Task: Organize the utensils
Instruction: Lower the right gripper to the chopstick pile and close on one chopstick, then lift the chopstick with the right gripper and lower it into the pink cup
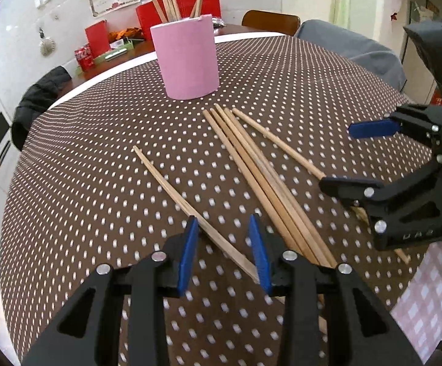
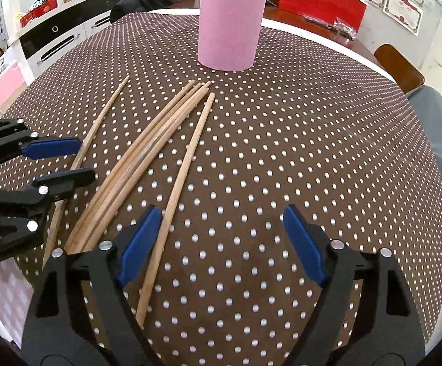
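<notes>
A pink holder [image 1: 187, 58] stands upright on the desk's dotted brown cloth [image 2: 297, 140], several chopsticks already standing in it. Nearer the cameras than the holder, six chopsticks lie flat: a bundle of four [image 2: 147, 155], one single chopstick [image 1: 172, 183] and another [image 2: 181, 183] on either side. The left hand-held gripper [image 1: 225, 250] straddles its single chopstick, pads apart, not pressing. The right hand-held gripper [image 2: 221, 244] stands wide apart, the other chopstick just beside its left finger.
</notes>
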Demonstrator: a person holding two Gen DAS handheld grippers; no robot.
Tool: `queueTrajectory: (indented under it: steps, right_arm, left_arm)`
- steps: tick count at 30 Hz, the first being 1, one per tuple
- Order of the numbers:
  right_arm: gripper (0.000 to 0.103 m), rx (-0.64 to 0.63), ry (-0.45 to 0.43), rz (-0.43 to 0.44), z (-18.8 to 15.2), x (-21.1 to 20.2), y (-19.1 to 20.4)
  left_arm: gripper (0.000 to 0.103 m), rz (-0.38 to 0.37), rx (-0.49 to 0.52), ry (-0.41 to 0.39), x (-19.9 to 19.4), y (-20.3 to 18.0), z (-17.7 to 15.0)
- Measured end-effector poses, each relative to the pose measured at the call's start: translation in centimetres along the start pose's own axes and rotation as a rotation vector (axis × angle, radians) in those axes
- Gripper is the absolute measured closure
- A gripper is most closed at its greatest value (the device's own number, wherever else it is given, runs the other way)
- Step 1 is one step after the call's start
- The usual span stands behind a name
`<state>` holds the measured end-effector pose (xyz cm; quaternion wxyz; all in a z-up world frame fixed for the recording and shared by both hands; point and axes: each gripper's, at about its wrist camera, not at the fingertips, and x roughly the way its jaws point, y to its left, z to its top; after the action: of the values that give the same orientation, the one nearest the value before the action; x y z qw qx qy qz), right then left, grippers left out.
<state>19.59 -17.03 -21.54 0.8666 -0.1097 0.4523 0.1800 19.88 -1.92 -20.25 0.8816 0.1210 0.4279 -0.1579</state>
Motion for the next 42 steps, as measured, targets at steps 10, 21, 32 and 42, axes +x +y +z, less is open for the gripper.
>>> queueTrajectory:
  steps: [10, 21, 32, 42]
  right_arm:
    - [0.028, 0.019, 0.009, 0.016, 0.5, 0.6, -1.0]
    - [0.031, 0.007, 0.007, 0.051, 2.7, 2.1, -0.4]
    - [0.085, 0.026, 0.007, 0.04, 2.6, 1.8, -1.4]
    - [0.084, 0.051, -0.001, 0.059, 2.7, 1.8, -2.3]
  left_arm:
    - [0.074, -0.095, 0.025, -0.006, 1.7, 0.0, 2.0]
    - [0.074, 0.035, 0.008, 0.061, 1.6, 0.8, 2.4]
    - [0.093, -0.13, -0.07, 0.01, 1.7, 0.2, 2.3]
    - [0.074, 0.012, 0.006, 0.049, 2.0, 0.0, 3.1]
